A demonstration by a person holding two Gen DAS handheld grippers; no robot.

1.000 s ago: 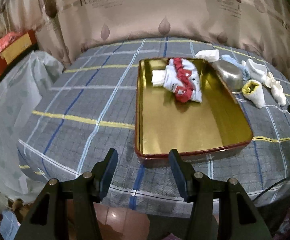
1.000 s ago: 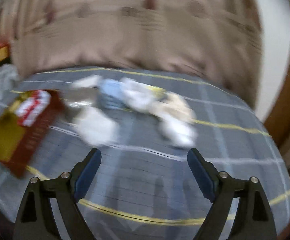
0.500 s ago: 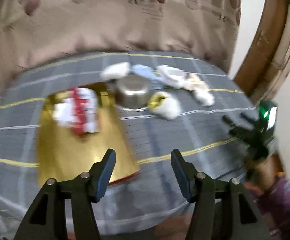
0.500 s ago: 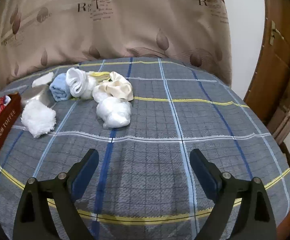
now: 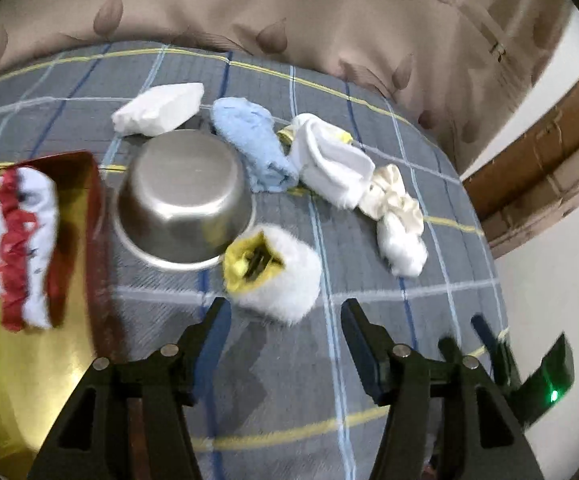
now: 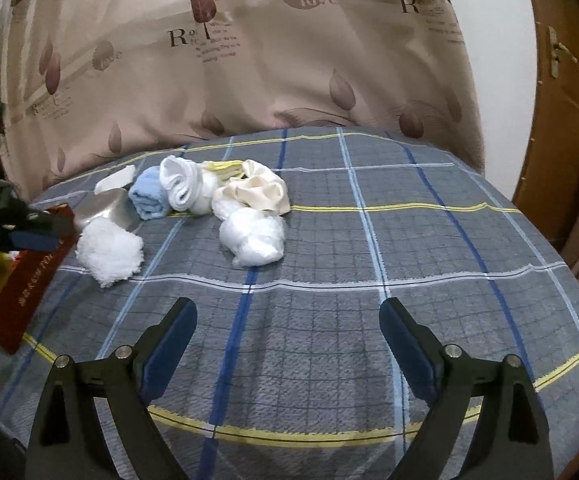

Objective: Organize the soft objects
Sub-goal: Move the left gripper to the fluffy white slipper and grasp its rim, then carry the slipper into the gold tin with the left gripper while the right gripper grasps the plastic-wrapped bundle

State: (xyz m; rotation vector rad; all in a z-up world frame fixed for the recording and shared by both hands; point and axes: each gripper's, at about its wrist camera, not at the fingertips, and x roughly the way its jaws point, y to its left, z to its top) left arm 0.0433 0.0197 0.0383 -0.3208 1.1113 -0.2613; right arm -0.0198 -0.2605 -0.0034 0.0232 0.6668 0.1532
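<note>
Hovering over the plaid cover (image 5: 369, 340) with the left gripper (image 5: 285, 316) spread, its jaws just opened wider, nothing between them. Same for the right gripper (image 6: 289, 320): spread wide, nothing held, only bare cover ahead.

Closest soft thing: a fluffy white roll (image 5: 273, 276), just beyond the left fingertips at twelve o'clock, touching the rim of an upturned steel bowl (image 5: 185, 196) at its eleven. Farther out, from twelve to two: a blue towel (image 5: 257, 148), white socks (image 5: 329, 160), a cream scrunchie (image 5: 393, 196) and a white bundle (image 5: 403, 246), all in a loose touching row. Already in the gold tin (image 5: 13, 380) at nine o'clock: a red-and-white cloth (image 5: 13, 240).

Likely trouble:
- Nipping the bowl's rim along with the roll, given the contact between them; dragging or clattering the bowl as a result.
- Pinching a fold of the cover through coming down too deep.
- Unrolling or slipping of the roll from a shallow bite on loose fluff.
- Snagging on the tin's raised wall during the carry-over.
- Crowding the right gripper, close by at four o'clock.

Only in the left wrist view: the roll's yellow core, the tin's gold inside and its cloth. Only in the right wrist view: the left gripper from the side at nine o'clock, lettering on the tin's red outer wall, the roll as plain white fluff.
</note>
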